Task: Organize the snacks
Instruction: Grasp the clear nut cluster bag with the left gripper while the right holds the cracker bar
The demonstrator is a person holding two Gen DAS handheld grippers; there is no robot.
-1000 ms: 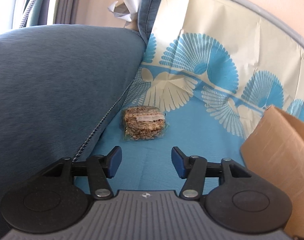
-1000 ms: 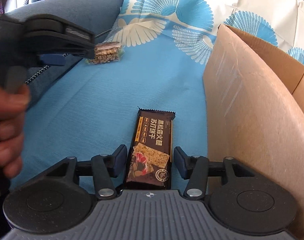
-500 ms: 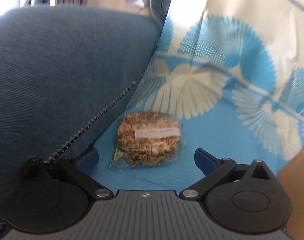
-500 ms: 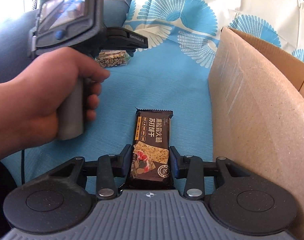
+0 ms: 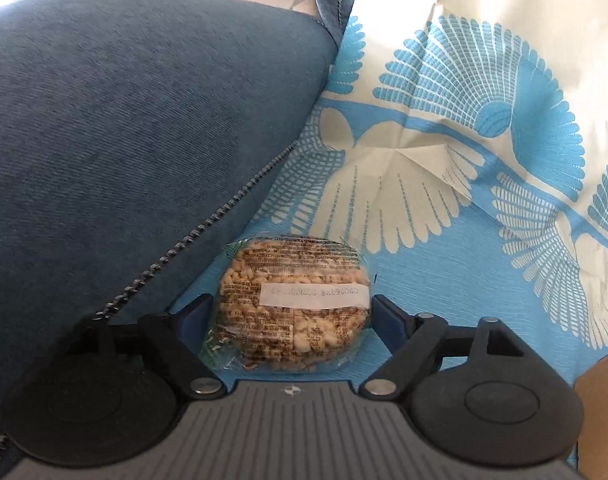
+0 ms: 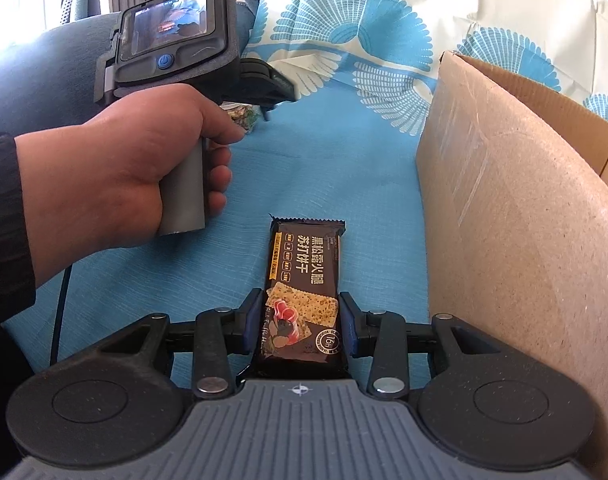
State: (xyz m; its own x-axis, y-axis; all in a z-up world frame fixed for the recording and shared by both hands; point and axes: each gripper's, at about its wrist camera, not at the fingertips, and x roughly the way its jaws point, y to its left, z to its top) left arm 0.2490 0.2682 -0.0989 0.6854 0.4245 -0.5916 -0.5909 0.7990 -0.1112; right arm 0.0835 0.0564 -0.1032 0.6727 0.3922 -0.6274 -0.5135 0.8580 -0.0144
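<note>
A round puffed-grain cake in a clear wrapper [image 5: 291, 300] lies on the blue patterned cloth [image 5: 444, 248], right beside the sofa cushion. My left gripper [image 5: 291, 316] straddles it; the jaws are closing and the blue pads stand at its two sides without clearly pressing. In the right wrist view that cake [image 6: 243, 118] peeks out under the left gripper, which a hand [image 6: 115, 176] holds. My right gripper [image 6: 301, 324] is shut on the near end of a dark cracker packet [image 6: 306, 264] that lies flat on the cloth.
An open cardboard box [image 6: 524, 200] stands on the right, close to the right gripper; its corner [image 5: 600, 400] shows in the left wrist view. A dark blue cushion [image 5: 123, 140] rises on the left. The patterned cloth runs up the sofa back.
The left gripper moved forward to the grain cake, opened wide, then began closing around it. The right gripper's pads closed onto the cracker packet and stayed in place.
</note>
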